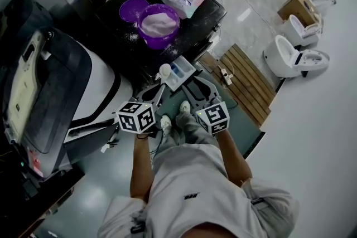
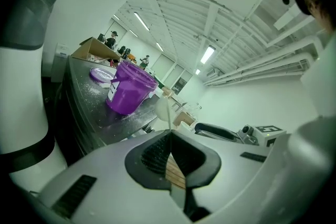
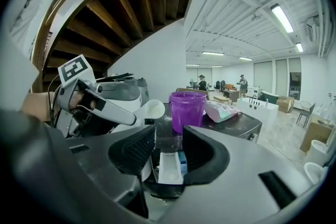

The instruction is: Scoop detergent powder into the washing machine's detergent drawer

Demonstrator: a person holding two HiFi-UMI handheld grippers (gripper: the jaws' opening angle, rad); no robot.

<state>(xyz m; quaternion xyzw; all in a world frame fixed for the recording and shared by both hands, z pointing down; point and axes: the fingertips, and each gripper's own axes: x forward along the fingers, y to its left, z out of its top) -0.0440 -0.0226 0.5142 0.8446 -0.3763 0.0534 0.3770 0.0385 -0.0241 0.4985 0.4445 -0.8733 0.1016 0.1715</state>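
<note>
Scoop held at the drawer's edge

Left gripper pinches the scoop handle; right gripper spread, holding nothing. Detergent drawer lies just beside the scoop. Early tilt would likely spill powder short. Purple tub beyond.
</note>
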